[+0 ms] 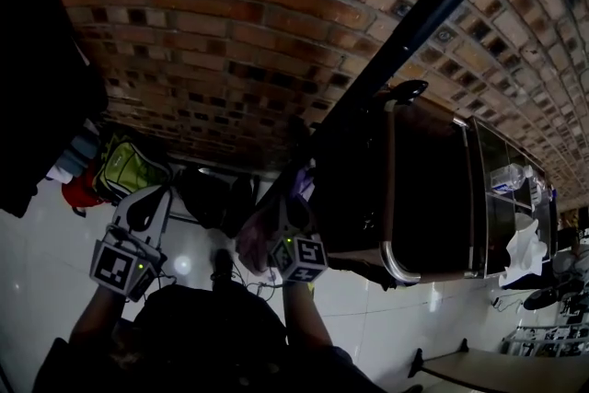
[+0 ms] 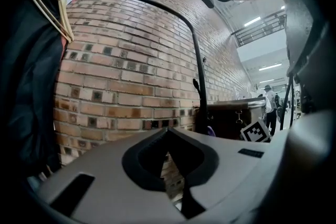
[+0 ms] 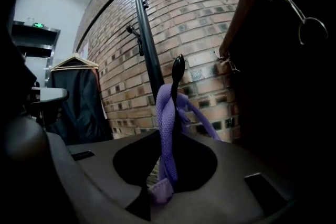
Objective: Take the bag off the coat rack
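Right gripper is closed narrowly on the purple strap, which loops over the coat rack hook. The bag hangs below the hook. Left gripper has its jaws together and is empty. Risk: a level pull could snag the strap on the hook's tip, so that the strap slips out or the rack tips.

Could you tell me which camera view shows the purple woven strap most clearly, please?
The right gripper view: the purple woven strap fills its centre, looped over a black hook and running between the jaws. The head view shows only a purple patch; the left gripper view, a sliver.
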